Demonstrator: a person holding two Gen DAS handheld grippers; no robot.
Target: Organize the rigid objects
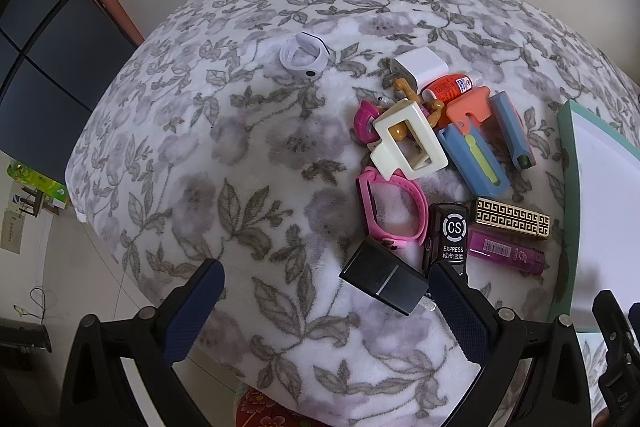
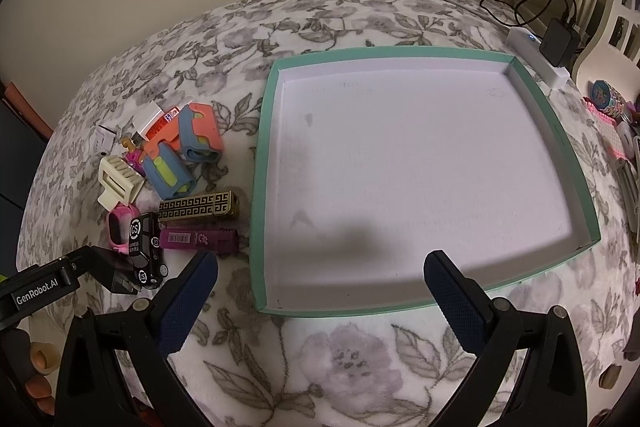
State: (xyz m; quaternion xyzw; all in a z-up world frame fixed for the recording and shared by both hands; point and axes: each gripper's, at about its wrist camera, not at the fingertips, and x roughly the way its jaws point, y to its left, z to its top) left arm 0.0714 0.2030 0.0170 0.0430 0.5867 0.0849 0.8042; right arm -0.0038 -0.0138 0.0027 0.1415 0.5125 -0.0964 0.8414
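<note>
A pile of small rigid things lies on the floral blanket (image 1: 240, 155): a black charger (image 1: 382, 281), a black toy car (image 1: 450, 233), a pink watch band (image 1: 390, 209), a cream hair clip (image 1: 408, 139), a purple lighter (image 1: 506, 253) and a gold patterned lighter (image 1: 512, 223). My left gripper (image 1: 326, 291) is open just in front of the black charger, with nothing between its fingers. In the right wrist view my right gripper (image 2: 320, 277) is open over the near edge of the empty teal-rimmed tray (image 2: 258, 187). The pile (image 2: 172, 183) sits left of the tray.
A white watch band (image 1: 304, 57) lies apart at the far left of the blanket. A white charger (image 1: 418, 67), an orange tube (image 1: 448, 87) and blue-and-orange toys (image 1: 474, 155) crowd the pile's back. A power strip with a black adapter (image 2: 558, 41) and trinkets (image 2: 618, 115) lie right of the tray.
</note>
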